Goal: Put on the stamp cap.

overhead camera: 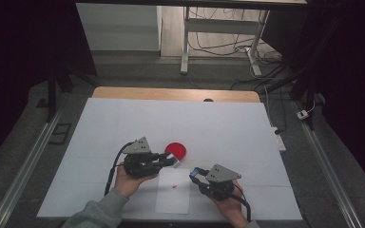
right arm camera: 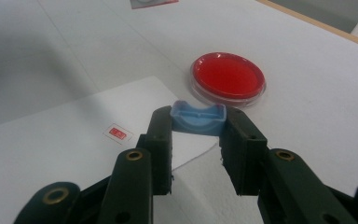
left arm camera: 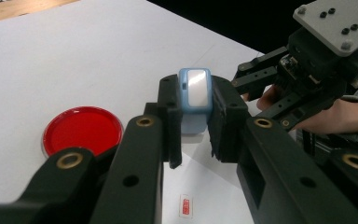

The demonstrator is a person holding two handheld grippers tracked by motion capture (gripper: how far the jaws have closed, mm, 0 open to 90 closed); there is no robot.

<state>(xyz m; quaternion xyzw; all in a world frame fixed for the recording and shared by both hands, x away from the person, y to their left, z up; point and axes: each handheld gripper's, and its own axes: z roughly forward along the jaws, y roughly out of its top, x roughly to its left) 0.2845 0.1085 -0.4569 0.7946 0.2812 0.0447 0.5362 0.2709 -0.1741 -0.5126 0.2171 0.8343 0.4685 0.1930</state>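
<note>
- White table cover [overhead camera: 123, 123]: bears everything.
- White paper sheet [overhead camera: 171, 197]: just beside the red dish, on the person's side.
- Left gripper [left arm camera: 195, 116]: just beside the dish, jaws clamped on a blue stamp body [left arm camera: 195, 91].
- Right gripper [right arm camera: 198, 133]: near the dish, over the sheet's edge, jaws clamped on a blue cap [right arm camera: 198, 118].
- Red dish [overhead camera: 176, 150].
- Small red stamp mark [right arm camera: 117, 132]: on the sheet, near the dish.

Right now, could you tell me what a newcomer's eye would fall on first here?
Probably the red dish, bright on the white table cover, just beyond the left gripper. Next, the small blue pieces: a blue stamp body clamped in the left gripper, and a blue cap clamped in the right gripper.
</note>
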